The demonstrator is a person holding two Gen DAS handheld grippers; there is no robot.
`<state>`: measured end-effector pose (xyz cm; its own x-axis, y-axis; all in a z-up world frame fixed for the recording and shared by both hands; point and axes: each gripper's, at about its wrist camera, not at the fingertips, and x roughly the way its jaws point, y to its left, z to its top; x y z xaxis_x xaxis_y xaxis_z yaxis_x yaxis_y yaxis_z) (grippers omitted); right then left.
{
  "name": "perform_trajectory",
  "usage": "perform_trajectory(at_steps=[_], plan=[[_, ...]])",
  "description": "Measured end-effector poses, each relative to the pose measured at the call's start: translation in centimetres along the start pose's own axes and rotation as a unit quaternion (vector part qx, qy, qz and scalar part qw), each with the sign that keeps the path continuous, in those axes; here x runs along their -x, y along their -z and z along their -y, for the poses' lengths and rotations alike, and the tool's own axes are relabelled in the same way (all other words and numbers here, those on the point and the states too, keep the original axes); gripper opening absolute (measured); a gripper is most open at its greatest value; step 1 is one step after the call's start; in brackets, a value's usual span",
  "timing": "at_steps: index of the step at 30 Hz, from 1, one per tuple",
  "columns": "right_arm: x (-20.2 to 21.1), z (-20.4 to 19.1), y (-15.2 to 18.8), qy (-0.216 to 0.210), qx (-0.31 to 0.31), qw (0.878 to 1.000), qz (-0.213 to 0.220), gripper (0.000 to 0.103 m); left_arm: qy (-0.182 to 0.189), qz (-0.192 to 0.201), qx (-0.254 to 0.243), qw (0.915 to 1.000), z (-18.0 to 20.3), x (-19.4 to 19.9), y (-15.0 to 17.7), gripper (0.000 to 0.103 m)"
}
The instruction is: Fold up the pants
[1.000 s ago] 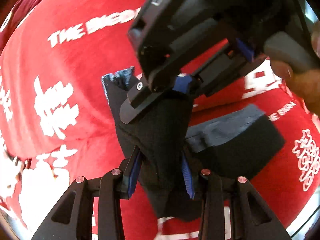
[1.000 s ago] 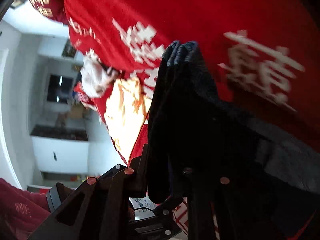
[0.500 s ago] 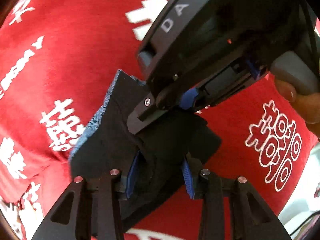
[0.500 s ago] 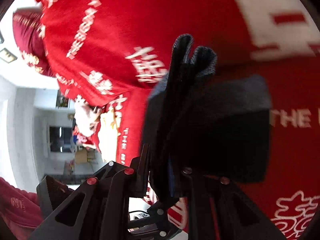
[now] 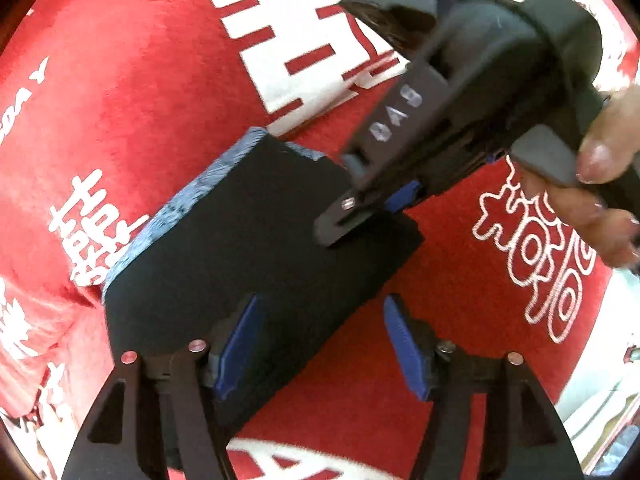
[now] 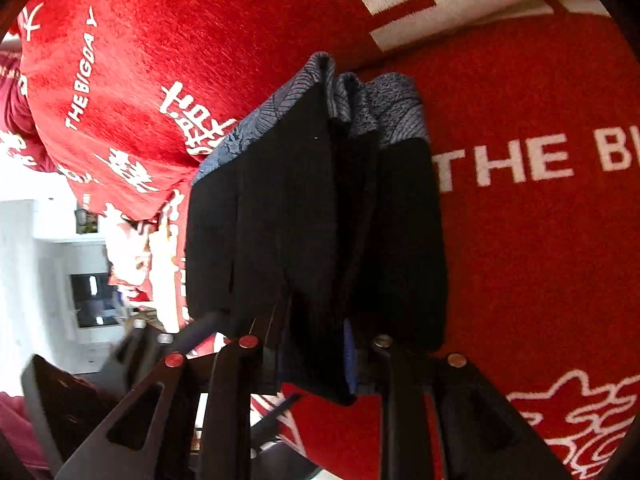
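Note:
The dark pants (image 5: 248, 248) are folded into a thick rectangular bundle with a blue patterned band along one edge, lying over the red blanket (image 5: 140, 80). My left gripper (image 5: 324, 344) is open, its blue pads spread; the left pad touches the bundle's near corner. My right gripper (image 6: 316, 360) is shut on the bundle's layered edge (image 6: 316, 216). It also shows in the left wrist view (image 5: 360, 216), its fingers clamped on the bundle's far corner.
The red blanket with white characters and "THE BIG DAY" lettering (image 6: 520, 160) covers the whole surface. A white room with a dark screen (image 6: 92, 300) shows past the blanket's edge. A hand (image 5: 600, 184) holds the right gripper's handle.
My left gripper has opened and let go of the pants. The bundle has come down and spread flatter over the blanket, with my right gripper still clamped on it.

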<state>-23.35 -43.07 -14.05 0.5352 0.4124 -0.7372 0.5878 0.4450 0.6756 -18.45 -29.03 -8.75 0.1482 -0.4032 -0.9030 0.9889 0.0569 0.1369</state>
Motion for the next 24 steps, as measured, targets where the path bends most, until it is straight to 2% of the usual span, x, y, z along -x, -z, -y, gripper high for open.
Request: perform_trajectory(at_steps=[3, 6, 8, 10, 17, 24], plan=[[0.8, -0.8, 0.6, 0.048, 0.022, 0.999, 0.006, 0.029, -0.003, -0.019, 0.039, 0.9991, -2.3, 0.9, 1.0, 0.065], [1.1, -1.7, 1.2, 0.109, 0.04, 0.993, 0.013, 0.037, -0.011, -0.044, 0.093, 0.9947, -5.2, 1.3, 2.3, 0.065], [1.3, -2.7, 1.7, 0.149, 0.053, 0.987, 0.016, 0.05, -0.021, -0.057, 0.121, 0.9908, -6.8, 1.3, 3.2, 0.065], [1.2, -2.9, 2.4, 0.185, 0.062, 0.981, 0.016, 0.053, -0.031, -0.066, 0.142, 0.9871, -8.3, 1.3, 4.1, 0.065], [1.6, -1.8, 5.2, 0.203, 0.011, 0.979, 0.013, 0.053, -0.028, -0.08, 0.185, 0.979, -11.0, 1.6, 5.8, 0.065], [1.1, -2.5, 7.2, 0.201, -0.017, 0.979, 0.009, 0.054, 0.007, -0.106, 0.26, 0.9598, -13.9, 0.4, 6.9, 0.065]])
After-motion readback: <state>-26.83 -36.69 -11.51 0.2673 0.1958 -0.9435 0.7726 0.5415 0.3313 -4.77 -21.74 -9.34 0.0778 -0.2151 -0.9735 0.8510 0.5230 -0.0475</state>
